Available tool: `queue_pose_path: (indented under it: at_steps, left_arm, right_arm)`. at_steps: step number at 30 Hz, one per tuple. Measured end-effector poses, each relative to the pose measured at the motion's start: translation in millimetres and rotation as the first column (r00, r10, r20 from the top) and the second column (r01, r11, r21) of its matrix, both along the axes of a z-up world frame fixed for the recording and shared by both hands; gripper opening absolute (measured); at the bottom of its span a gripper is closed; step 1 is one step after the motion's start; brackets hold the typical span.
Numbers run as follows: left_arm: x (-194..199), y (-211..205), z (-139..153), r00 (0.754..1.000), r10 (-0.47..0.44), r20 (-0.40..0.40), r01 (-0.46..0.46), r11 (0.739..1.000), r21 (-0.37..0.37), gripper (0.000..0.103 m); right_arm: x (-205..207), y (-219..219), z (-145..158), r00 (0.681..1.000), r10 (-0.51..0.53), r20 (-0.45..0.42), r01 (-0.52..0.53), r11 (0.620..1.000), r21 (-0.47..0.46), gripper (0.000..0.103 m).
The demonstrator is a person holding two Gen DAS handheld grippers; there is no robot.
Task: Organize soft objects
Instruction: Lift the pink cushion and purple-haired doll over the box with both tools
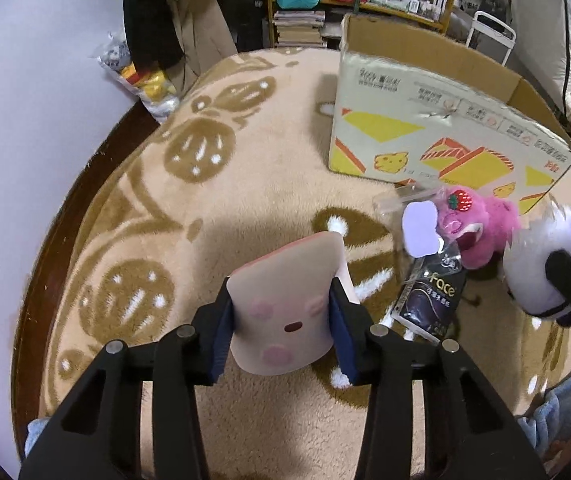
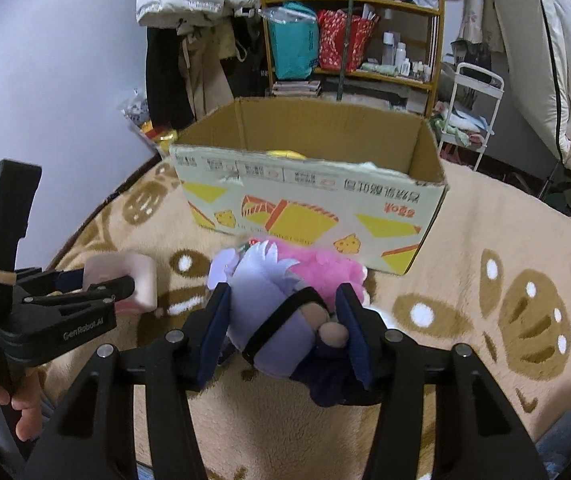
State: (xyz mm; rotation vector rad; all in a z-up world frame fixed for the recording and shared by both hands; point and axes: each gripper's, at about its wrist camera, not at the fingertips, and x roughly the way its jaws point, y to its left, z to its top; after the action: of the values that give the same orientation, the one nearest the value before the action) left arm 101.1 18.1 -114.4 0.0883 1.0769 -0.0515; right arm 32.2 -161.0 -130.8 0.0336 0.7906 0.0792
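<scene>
Left wrist view: left gripper [image 1: 281, 320] fingers clamp pink cushion [image 1: 285, 300], right gripper [image 2: 281, 332] fingers clamp purple doll [image 2: 273, 320]; lift both clear over box [image 2: 309, 196] rim before releasing.

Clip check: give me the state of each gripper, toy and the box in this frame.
left gripper: jaws shut on the toast plush.
right gripper: jaws shut on the purple doll.
pink plush: lying on the blanket, ungripped.
cardboard box: open, upright, something yellow inside.
</scene>
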Motion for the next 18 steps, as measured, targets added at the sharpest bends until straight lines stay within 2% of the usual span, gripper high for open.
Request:
queue_pose_path:
  at_steps: [9,14,18]
  left_arm:
    - [-18.6,-11.8,30.7,0.990,-0.055,0.132,0.056,0.998,-0.003,0.043]
    - [-29.1,-16.1,52.9,0.970,-0.074,0.233,0.082,0.996,-0.024,0.043]
    - [-36.6,-19.8,71.6,0.943,-0.084,0.322,0.093,0.996,-0.014,0.043]
  right_arm:
    - [-6.9,-21.5,20.5,0.996,-0.058,0.072,0.053,0.996,0.069,0.056]
    - [-8.6,-38.8,35.1,0.989,-0.093,0.117,0.079,0.990,0.117,0.056]
    - [-6.3,-50.9,46.8,0.982,-0.112,0.149,0.087,0.983,0.163,0.056]
